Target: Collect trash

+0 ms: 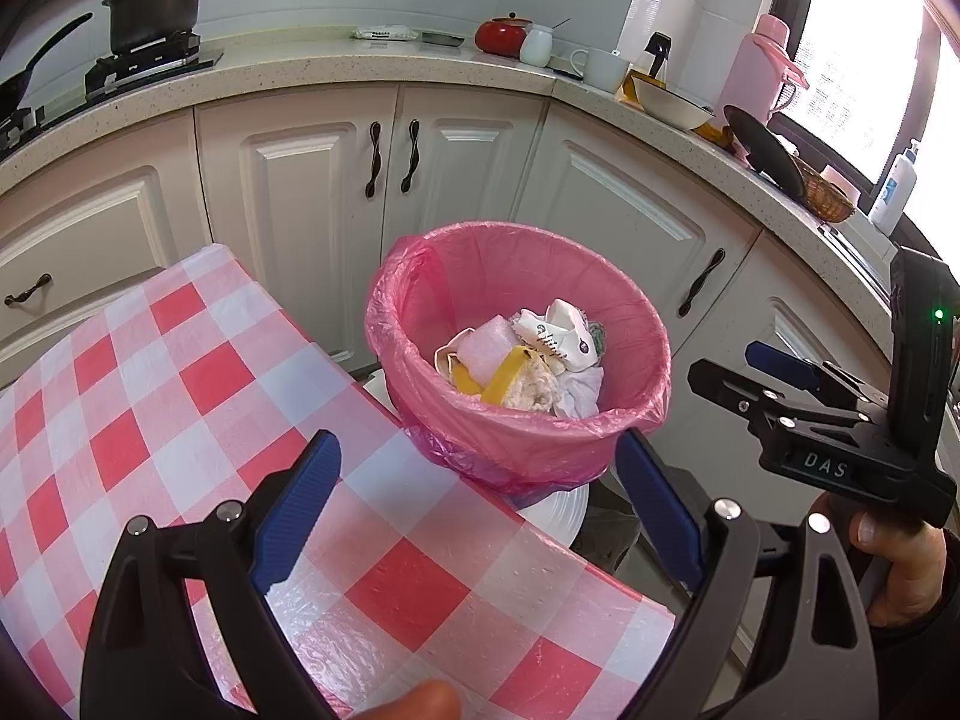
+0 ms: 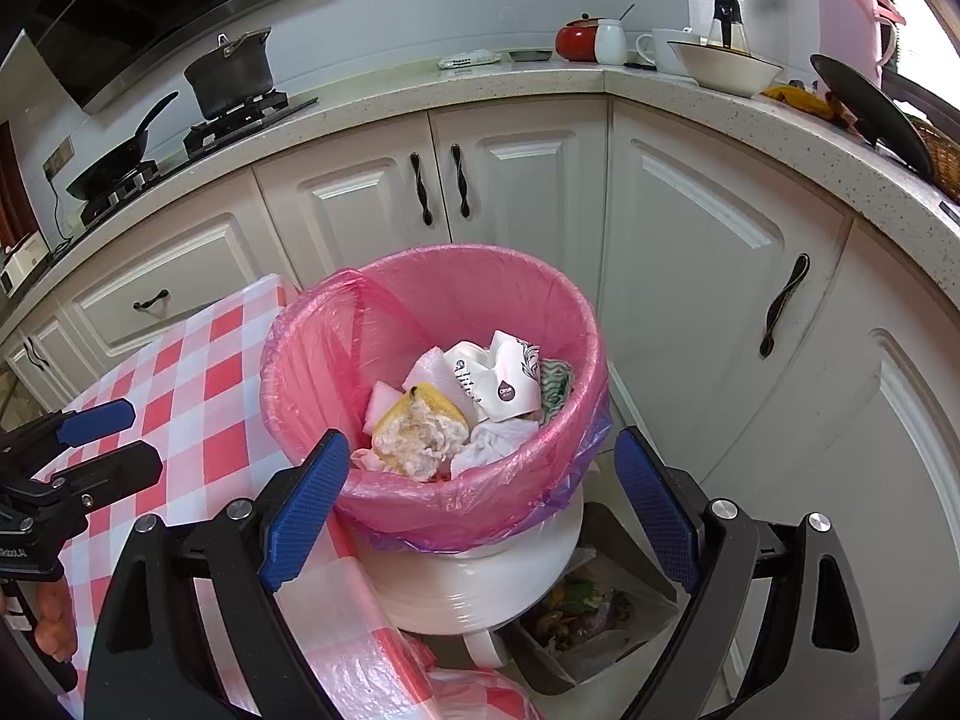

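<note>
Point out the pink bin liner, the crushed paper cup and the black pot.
pink bin liner (image 2: pixel 480 498): right wrist view, near outer wall.
crushed paper cup (image 2: pixel 510 387): right wrist view, printed side.
black pot (image 1: pixel 156 6): left wrist view, body.

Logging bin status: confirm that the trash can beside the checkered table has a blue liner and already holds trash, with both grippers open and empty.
Wrong on one point: the liner is pink, as the right wrist view shows. The trash can beside the checkered table already holds trash, and the left gripper and right gripper are open and empty.

A: The tablecloth (image 1: pixel 198 396), lower left?
B: Red, pink and white checks.
A: And the bin liner (image 1: pixel 528 276) at centre?
B: Translucent pink, over a white bin (image 2: pixel 480 588).
</note>
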